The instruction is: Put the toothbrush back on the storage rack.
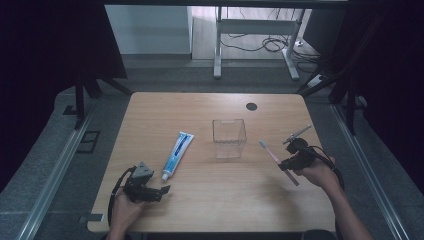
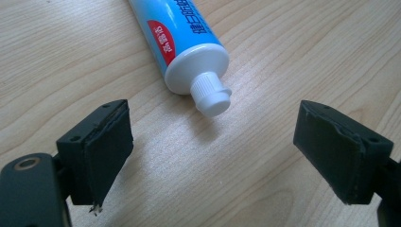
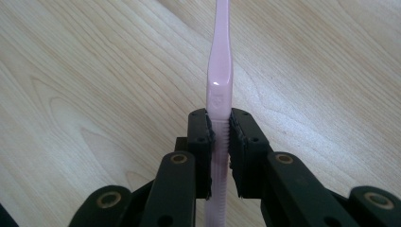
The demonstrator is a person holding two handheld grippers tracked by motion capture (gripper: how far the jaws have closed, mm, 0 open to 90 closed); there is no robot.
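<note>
Right hand-held gripper (image 3: 219, 142): jaws clamped on the handle of a pink toothbrush (image 3: 219, 80), held above the desk (image 1: 210, 190) near its right edge, bristle end aimed at the clear container (image 1: 229, 138).
Left hand-held gripper (image 2: 236, 146): jaws spread apart, gripping nothing.
Toothpaste tube (image 2: 189, 52): flat on the desk, white cap just ahead of the left jaws.

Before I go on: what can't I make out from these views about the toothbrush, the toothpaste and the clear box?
- Toothbrush: right gripper view, head cut off by the top edge.
- Toothpaste tube: left gripper view, tail cut off by the top edge.
- Clear box: high view, too small to tell whether anything lies inside.
</note>
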